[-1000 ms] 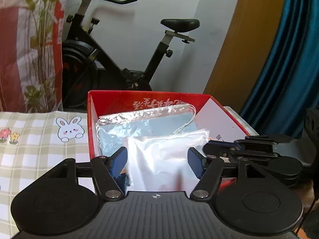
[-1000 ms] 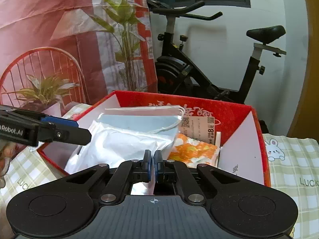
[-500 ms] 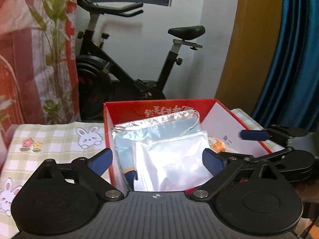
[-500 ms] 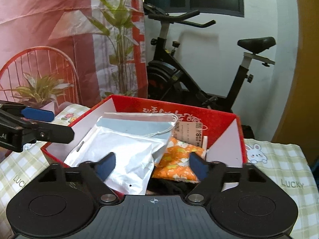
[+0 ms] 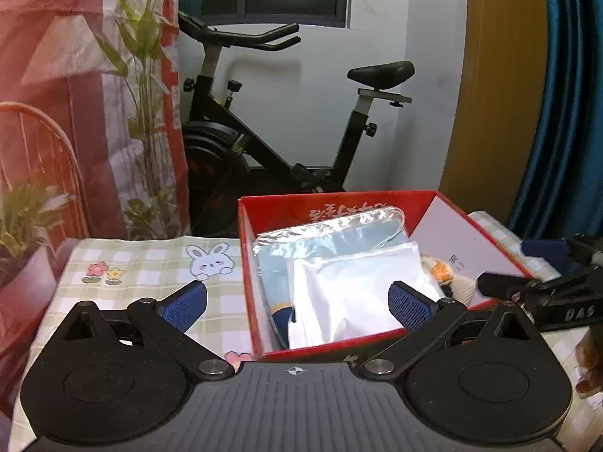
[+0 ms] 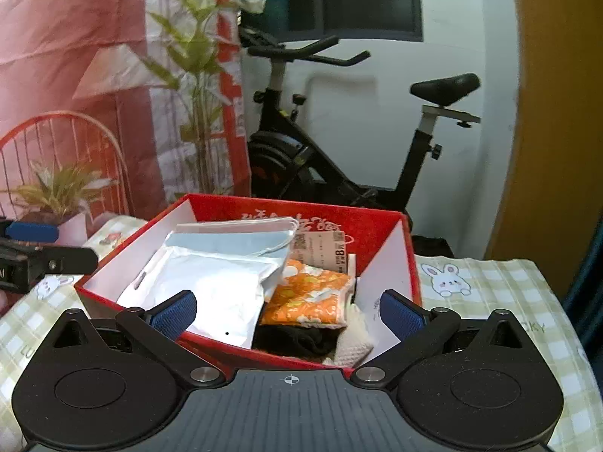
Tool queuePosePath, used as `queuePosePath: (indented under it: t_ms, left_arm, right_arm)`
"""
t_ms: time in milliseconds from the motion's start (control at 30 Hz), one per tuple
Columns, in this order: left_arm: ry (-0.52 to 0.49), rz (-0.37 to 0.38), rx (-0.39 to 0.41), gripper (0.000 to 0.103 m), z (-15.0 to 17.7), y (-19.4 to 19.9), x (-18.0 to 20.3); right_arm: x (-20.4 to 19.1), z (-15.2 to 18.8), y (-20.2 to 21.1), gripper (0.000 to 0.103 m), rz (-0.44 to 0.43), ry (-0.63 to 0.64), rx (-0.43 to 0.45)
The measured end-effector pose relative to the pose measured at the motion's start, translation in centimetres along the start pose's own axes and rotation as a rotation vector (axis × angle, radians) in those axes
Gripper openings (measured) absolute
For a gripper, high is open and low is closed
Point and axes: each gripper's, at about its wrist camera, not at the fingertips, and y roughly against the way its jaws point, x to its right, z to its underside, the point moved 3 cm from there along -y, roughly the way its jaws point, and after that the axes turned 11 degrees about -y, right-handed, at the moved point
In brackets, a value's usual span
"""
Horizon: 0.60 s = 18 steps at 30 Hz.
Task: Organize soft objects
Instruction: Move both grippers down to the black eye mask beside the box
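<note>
A red box (image 5: 339, 203) stands on the checked tablecloth. Inside lie a white pouch (image 5: 358, 293), a blue mask packet (image 5: 331, 237) in clear plastic, an orange patterned cloth (image 6: 309, 297), a black cloth (image 6: 297, 339) and a white knit piece (image 6: 350, 346). My left gripper (image 5: 297, 299) hovers before the box's near left corner, its jaws opening with nothing pressed between the pads. My right gripper (image 6: 288, 309) hangs before the box's near edge, its jaws also opening and holding nothing. Each gripper appears in the other's view: the right gripper (image 5: 542, 275) and the left gripper (image 6: 37, 248).
The checked tablecloth (image 5: 150, 263) with rabbit prints covers the table on both sides of the box. An exercise bike (image 6: 339, 165) stands behind the table. A potted plant (image 6: 56, 196) and a red wire chair (image 6: 75, 139) are at the left, a blue curtain (image 5: 565, 113) at the right.
Both grippers have opened wide and drawn back and up from the box. The right one let go of the white pouch, which now lies in the box.
</note>
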Motion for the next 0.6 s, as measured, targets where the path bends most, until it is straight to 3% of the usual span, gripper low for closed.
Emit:
queuePosePath:
  t_ms: [167, 600]
  left_arm:
    - [-0.02, -0.024, -0.019, 0.103, 0.7, 0.4, 0.4]
    - [0.001, 0.004, -0.064, 0.103, 3.5, 1.5, 2.0]
  right_arm:
    - [1.1, 0.7, 0.8, 0.103, 0.056, -0.041, 0.047]
    - [3.5, 3.6, 2.4, 0.103, 0.023, -0.09, 0.053]
